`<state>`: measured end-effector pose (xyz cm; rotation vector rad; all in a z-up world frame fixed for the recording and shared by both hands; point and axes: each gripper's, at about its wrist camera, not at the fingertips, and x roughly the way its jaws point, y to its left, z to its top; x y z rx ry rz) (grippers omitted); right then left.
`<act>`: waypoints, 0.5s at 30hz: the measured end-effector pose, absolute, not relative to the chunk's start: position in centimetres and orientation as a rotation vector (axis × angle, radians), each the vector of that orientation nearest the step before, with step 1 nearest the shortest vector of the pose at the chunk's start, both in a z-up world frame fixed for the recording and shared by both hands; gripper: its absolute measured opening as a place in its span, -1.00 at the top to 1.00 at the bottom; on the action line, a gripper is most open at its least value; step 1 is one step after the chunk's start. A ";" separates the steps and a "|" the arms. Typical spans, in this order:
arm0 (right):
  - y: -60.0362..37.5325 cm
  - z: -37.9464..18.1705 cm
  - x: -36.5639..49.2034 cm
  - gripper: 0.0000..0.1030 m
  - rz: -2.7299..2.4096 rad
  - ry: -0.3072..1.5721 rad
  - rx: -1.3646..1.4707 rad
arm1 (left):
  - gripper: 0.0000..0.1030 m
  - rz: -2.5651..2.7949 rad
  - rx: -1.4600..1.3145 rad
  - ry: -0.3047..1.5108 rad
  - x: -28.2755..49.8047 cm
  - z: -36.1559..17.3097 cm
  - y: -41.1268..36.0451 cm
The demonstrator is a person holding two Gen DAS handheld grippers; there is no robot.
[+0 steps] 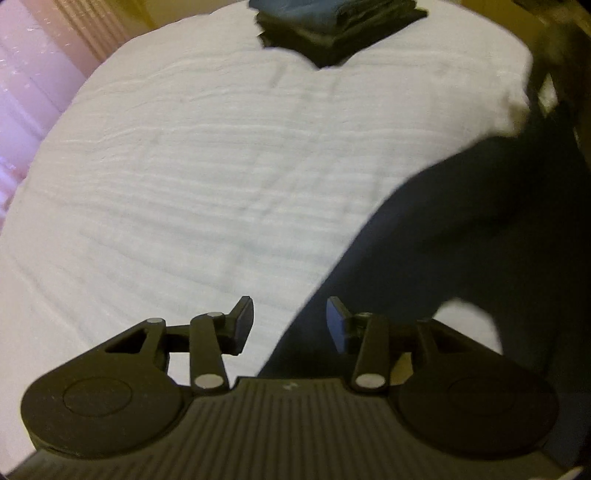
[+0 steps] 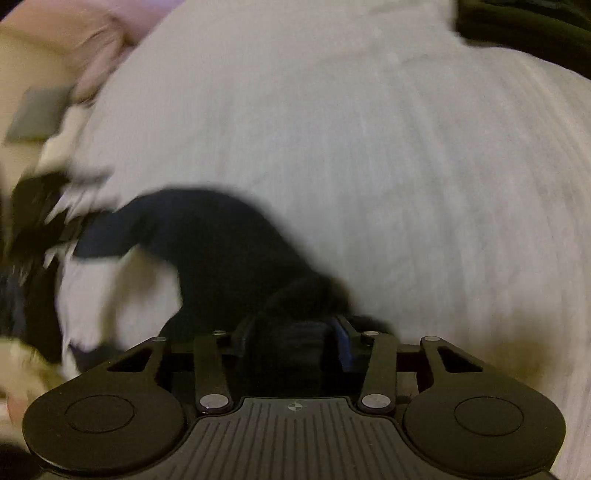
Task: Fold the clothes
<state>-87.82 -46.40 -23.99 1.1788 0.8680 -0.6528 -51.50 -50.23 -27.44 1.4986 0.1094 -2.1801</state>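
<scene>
A dark navy garment [image 1: 461, 229] lies over the right side of a white bedspread [image 1: 207, 177]. My left gripper [image 1: 290, 325] is open and empty, its fingers straddling the garment's left edge just above the bed. In the right wrist view the same dark garment [image 2: 207, 236] trails to the left, blurred by motion. My right gripper [image 2: 295, 343] is shut on a bunched part of it close to the bed.
A stack of folded dark clothes [image 1: 340, 29] sits at the far edge of the bed; it also shows in the right wrist view [image 2: 528, 29]. Pink bedding [image 1: 33, 85] lies at the left. A blurred patterned item [image 2: 40, 229] lies at the bed's left edge.
</scene>
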 end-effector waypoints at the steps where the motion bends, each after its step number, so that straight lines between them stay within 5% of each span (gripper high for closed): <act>1: -45.0 -23.5 -87.3 0.16 -0.627 0.873 1.157 | 0.22 -2.202 1.521 0.123 -52.3 -28.0 -50.2; 8: -40.9 -23.5 -88.4 0.12 -0.672 0.817 1.206 | 0.27 -2.285 1.784 0.076 -55.5 -33.3 -46.4; 10: -41.6 -22.4 -90.3 -0.09 -0.754 0.738 1.201 | 0.27 -2.284 1.806 0.061 -55.2 -33.9 -45.4; 12: -42.6 -21.8 -92.0 -0.60 -0.841 0.669 1.193 | 0.27 -2.280 1.809 0.085 -54.3 -34.0 -44.8; 15: -44.6 -23.1 -94.0 -0.60 -0.912 0.601 1.269 | 0.26 -2.268 1.805 0.118 -53.5 -34.1 -44.4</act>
